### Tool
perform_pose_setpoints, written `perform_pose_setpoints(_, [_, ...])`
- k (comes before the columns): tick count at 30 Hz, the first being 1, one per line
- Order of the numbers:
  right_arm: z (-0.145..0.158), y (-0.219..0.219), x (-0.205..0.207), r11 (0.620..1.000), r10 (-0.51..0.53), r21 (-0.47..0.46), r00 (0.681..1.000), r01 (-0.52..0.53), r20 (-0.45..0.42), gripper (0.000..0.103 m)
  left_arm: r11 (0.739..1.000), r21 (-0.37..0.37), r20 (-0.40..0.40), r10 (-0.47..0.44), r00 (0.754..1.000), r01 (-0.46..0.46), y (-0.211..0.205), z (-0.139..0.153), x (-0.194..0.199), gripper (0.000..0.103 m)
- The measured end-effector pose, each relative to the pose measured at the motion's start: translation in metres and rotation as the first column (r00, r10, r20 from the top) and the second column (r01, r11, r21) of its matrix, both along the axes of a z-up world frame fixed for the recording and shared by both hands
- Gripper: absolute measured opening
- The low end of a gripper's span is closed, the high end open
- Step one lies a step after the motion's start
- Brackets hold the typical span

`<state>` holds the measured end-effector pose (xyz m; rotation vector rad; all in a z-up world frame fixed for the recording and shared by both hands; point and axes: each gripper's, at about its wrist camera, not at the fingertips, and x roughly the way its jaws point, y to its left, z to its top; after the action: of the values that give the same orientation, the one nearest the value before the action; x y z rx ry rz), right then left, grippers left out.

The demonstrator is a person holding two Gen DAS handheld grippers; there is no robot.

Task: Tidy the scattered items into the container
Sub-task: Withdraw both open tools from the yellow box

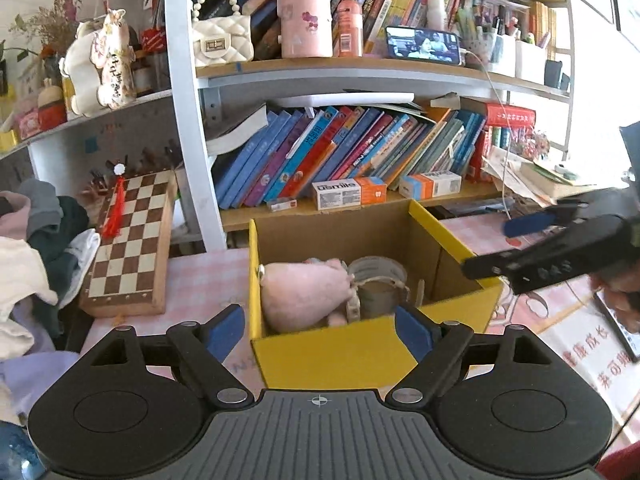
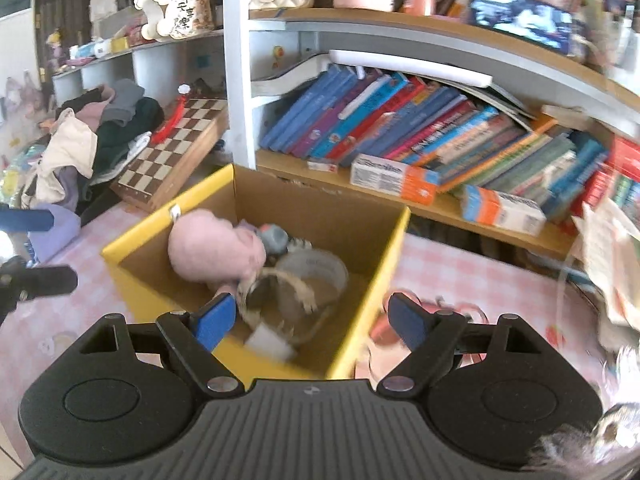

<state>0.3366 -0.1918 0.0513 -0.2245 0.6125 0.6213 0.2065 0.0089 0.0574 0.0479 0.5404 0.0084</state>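
A yellow cardboard box (image 1: 332, 354) (image 2: 394, 248) stands open on the pink checked tabletop. Inside lie a pink plush toy (image 1: 300, 296) (image 2: 212, 248), a clear jar wound with twine (image 1: 378, 284) (image 2: 312, 276), a small blue-grey item (image 2: 274, 238) and a blurred white item (image 2: 268, 344) by the near wall. My left gripper (image 1: 320, 330) is open at the box's near wall, holding nothing. My right gripper (image 2: 311, 320) is open over the box's near right corner and also holds nothing. It shows in the left wrist view as the right gripper (image 1: 516, 246), beside the box's right wall.
A wooden chessboard (image 1: 128, 248) (image 2: 176, 152) leans left of the box, with a heap of clothes (image 1: 36, 260) (image 2: 80, 148) beyond it. Behind the box is a bookshelf holding slanted books (image 1: 328, 152) and small cartons (image 1: 348, 194) (image 2: 394, 178). Papers (image 2: 608, 264) lie at the right.
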Motion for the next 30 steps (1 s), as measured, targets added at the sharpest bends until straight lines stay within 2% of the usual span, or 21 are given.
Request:
perform_pose_setpoints(7, [-0.011, -0.003, -0.066, 0.997, -0.056, -0.045, 0.998, 0.057, 0.023, 0.086, 0.999, -0.031, -0.009, -0.022, 1.0, 0.022, -0.005, -0.013, -0.039, 0.088])
perform_pose_setpoints(20, [-0.034, -0.004, -0.182, 0.981, -0.13, -0.136, 0.99, 0.137, 0.062, 0.086, 0.998, 0.011, -0.076, -0.063, 0.995, 0.064, -0.015, -0.04, -0.105, 0.088])
perform_pose_setpoints(30, [-0.051, 0.002, -0.217, 0.982, -0.144, -0.125, 0.989, 0.139, -0.031, 0.088, 0.996, 0.013, -0.149, -0.09, 0.985, 0.093, -0.028, -0.059, -0.133, 0.088])
